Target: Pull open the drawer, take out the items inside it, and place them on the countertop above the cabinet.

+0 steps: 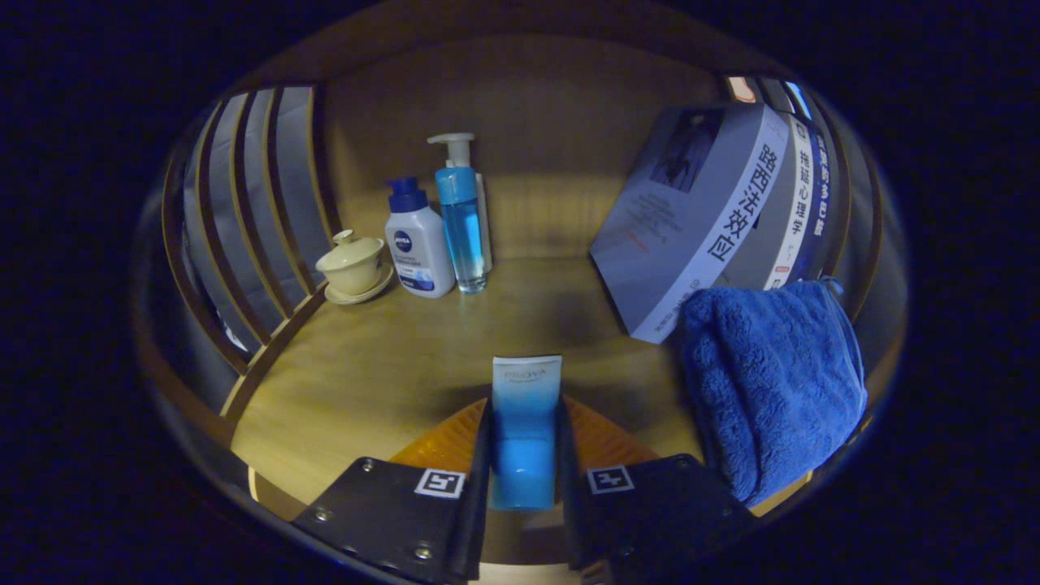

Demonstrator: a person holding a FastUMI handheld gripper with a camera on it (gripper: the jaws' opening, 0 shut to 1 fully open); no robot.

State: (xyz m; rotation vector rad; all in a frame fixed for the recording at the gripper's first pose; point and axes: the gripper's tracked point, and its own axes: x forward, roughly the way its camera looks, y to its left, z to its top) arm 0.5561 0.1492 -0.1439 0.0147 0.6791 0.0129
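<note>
Gripped between both fingers of the claw (pixel 524 455) is a blue tube (pixel 525 422), pressed on its two flanks, cap end toward the camera and flat paler end pointing forward over the countertop (pixel 406 366). Whether the tube touches the wood under it cannot be told.

Just right of the fingers, a blue towel (pixel 772 382) lies bunched near the front right corner of the countertop, its fluffy fold hanging over the front edge. Behind the towel, a grey book (pixel 691 219) leans to the right against several more books (pixel 804 203) standing along the right edge; its lower corner comes down close beside the towel.

Well beyond the fingers, toward the back left corner, three things stand in a row. A clear blue pump bottle (pixel 463 219) stands upright, nearest the middle. Touching or just beside it to the left is a shorter white bottle (pixel 418 244) with a dark blue cap. Left of that, a cream lidded cup (pixel 352 264) sits on its saucer (pixel 361 291), right at the left edge, against the wooden slats (pixel 244 211) that close that side. A plain wooden back panel (pixel 552 122) rises behind everything.
</note>
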